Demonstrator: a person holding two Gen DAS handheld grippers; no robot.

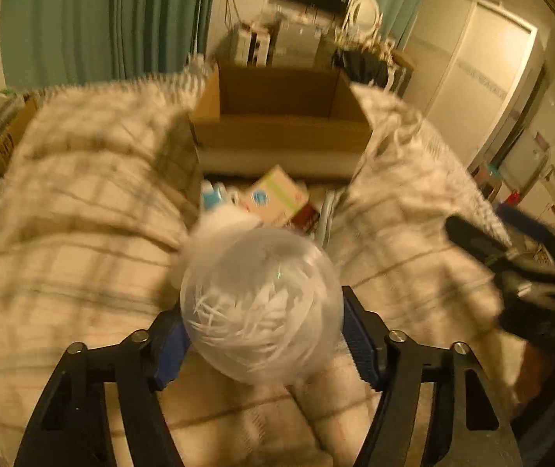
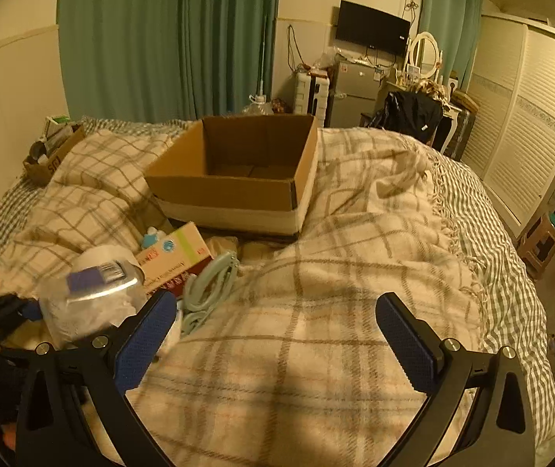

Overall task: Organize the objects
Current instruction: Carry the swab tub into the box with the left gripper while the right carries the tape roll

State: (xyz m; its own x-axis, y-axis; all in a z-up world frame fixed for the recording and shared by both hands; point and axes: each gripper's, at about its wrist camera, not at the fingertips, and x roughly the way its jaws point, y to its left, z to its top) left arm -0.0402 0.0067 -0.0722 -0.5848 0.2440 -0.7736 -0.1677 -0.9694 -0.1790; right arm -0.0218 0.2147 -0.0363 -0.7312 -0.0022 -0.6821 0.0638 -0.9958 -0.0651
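Observation:
My left gripper (image 1: 263, 334) is shut on a clear round plastic tub of cotton swabs (image 1: 261, 307) and holds it above the plaid blanket. The tub also shows at the left of the right wrist view (image 2: 86, 303), with a blue label on its lid. My right gripper (image 2: 273, 334) is open and empty over the blanket; it shows at the right edge of the left wrist view (image 1: 483, 241). An open cardboard box (image 2: 238, 179) sits on the bed ahead, empty inside. A pile lies before it: a cream-and-green carton (image 2: 178, 257), a toilet roll (image 2: 102, 257), mint-green hangers (image 2: 211, 284).
A plaid blanket (image 2: 335, 272) covers the bed. A smaller cardboard box with items (image 2: 49, 151) sits at the far left of the bed. A dresser with a mirror (image 2: 425, 54), a fridge and a TV stand beyond. Wardrobe doors (image 2: 522, 116) and a stool (image 2: 542, 241) are right.

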